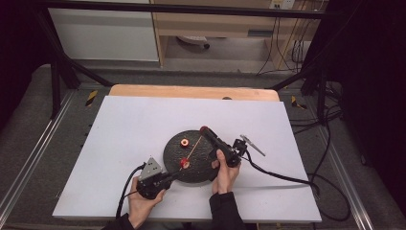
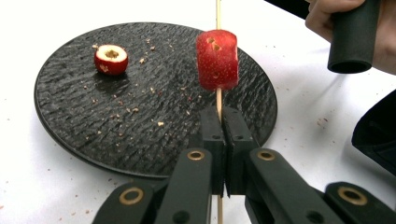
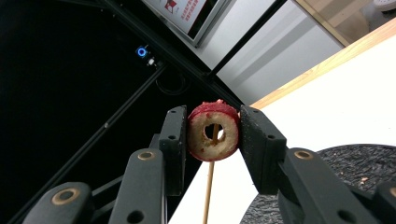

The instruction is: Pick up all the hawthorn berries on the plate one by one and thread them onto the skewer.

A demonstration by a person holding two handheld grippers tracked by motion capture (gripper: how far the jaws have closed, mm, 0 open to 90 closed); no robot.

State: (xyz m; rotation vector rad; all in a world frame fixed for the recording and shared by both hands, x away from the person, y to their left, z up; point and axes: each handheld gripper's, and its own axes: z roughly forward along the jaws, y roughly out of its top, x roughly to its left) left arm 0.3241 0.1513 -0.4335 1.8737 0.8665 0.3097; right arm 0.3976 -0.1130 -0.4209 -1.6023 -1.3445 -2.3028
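On the white surface [image 1: 124, 143] sits the black plate [image 2: 70, 126], where one cut fruit ring [image 2: 111, 59] lies well apart from both grippers. Your left gripper [image 2: 219, 122] is pressed tight on the thin stick [image 2: 218, 99], with one red fruit piece [image 2: 217, 59] already on it just past the tips, and your right gripper [image 3: 213, 133] pinches another ring [image 3: 213, 131] right at the stick's far end. If you push crooked, the stick may miss the hole and snap, or the ring may crack and drop.
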